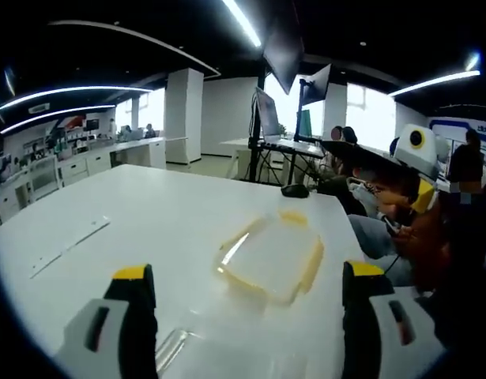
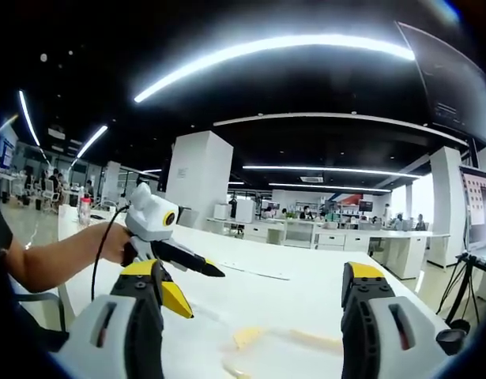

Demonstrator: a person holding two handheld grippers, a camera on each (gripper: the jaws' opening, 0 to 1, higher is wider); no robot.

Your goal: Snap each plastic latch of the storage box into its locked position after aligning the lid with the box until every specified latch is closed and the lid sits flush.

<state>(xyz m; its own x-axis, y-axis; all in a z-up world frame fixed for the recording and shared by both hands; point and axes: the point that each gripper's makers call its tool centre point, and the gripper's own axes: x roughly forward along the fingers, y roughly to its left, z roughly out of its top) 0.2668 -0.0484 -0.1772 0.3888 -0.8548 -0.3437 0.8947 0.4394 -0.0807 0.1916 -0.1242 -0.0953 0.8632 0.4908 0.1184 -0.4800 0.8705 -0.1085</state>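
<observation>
While the left gripper (image 1: pixel 246 296) hovers with jaws spread wide and empty, the storage box (image 1: pixel 268 257), clear with yellow latches, lies on the white table (image 1: pixel 148 213) just beyond the jaw tips, toward one o'clock. Seen from the right gripper view, the right gripper (image 2: pixel 254 304) also stands spread and empty, the box's yellow edge (image 2: pixel 246 338) between its jaws at six o'clock.

- Premises: open-plan office.
- Evidence: long white desks (image 1: pixel 140 150) along the walls, monitors on stands (image 1: pixel 268 114), white structural columns (image 2: pixel 198 178), dark ceiling with linear strip lights (image 2: pixel 274 49).
- Seated people (image 1: pixel 347 136) at workstations near bright windows (image 1: pixel 369 114).
</observation>
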